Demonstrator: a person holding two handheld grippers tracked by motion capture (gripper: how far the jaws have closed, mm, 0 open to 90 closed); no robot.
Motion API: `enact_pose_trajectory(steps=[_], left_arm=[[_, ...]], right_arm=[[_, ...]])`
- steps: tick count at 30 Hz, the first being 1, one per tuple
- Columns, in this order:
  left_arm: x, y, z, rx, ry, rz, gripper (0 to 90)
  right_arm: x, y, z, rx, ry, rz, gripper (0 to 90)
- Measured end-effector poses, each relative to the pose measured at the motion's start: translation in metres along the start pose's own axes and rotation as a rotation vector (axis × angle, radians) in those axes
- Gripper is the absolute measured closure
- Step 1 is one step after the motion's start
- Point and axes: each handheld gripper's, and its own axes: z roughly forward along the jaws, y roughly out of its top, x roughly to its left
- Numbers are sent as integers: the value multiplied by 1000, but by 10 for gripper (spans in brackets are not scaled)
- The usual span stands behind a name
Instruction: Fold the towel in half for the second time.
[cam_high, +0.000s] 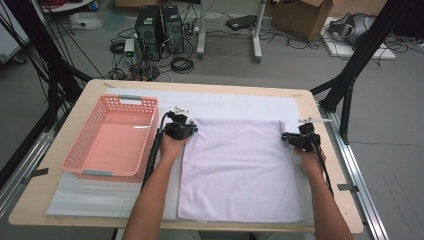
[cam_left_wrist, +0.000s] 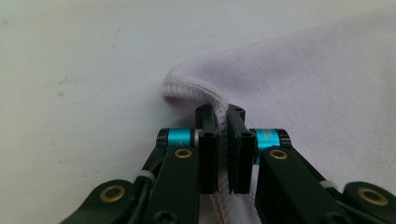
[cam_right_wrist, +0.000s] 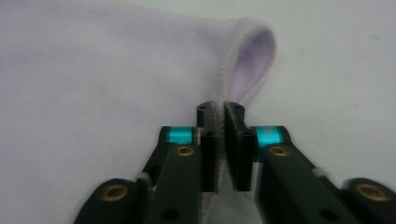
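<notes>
Towel flat on table; pink basket just left, apart.

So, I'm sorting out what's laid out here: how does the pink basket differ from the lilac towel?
The pink basket is a rigid, perforated plastic tub with raised walls; the lilac towel is soft cloth lying flat. The basket sits untouched at the table's left, while the towel's two far corners are pinched by the left gripper and right gripper. The basket holds nothing; the towel covers the middle. Both rest on the white mat.
</notes>
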Motion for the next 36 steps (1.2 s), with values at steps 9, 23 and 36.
enact_pose_trajectory(steps=[9, 23, 36], left_arm=[[3, 15, -23, -214, -19, -78, 856], [-4, 20, -53, -201, -83, -41, 853], [-25, -19, -98, -201, -148, 13, 853]], right_arm=[[-8, 7, -16, -179, -8, 59, 877], [-1, 12, -46, -258, 70, 69, 874], [22, -20, -90, -262, 116, 14, 872]])
